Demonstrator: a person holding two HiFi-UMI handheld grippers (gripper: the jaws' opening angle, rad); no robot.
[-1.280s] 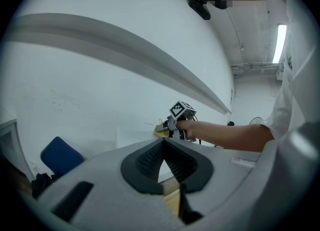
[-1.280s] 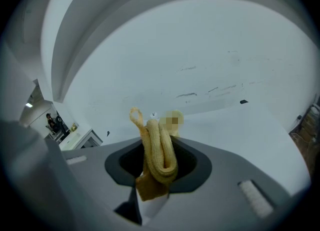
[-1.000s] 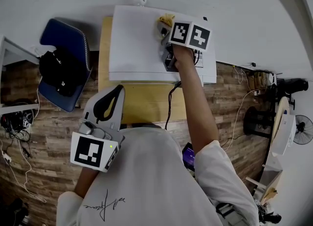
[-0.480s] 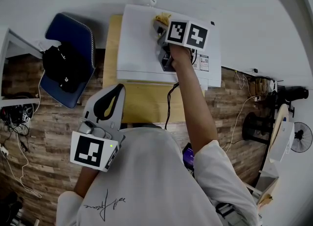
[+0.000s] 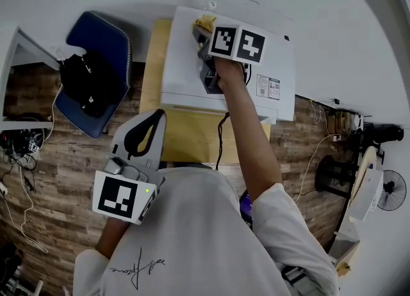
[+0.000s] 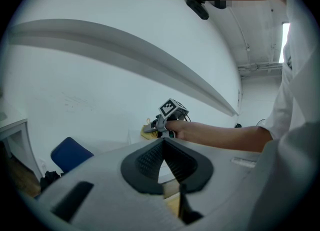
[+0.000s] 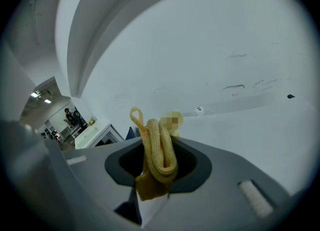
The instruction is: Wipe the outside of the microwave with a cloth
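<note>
Right gripper [image 7: 155, 167] clamped a yellow cloth [image 7: 159, 147], its fold running lengthwise ahead between the jaws, over the microwave [image 5: 182, 64]. The label [image 5: 269, 87] to its right was illegible. Left gripper [image 6: 163, 147] sat closed, empty.

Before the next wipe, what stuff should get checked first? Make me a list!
1. Cloth gripped: ok, the right gripper is shut on it.
2. Cloth over the microwave: ok, it is near the back edge of the top.
3. Cloth pressing on the top: cannot tell.
4. Left gripper out of the way: ok, it is shut, empty and near the body.
5. Cable away from the cloth: ok, it trails down in front.
</note>
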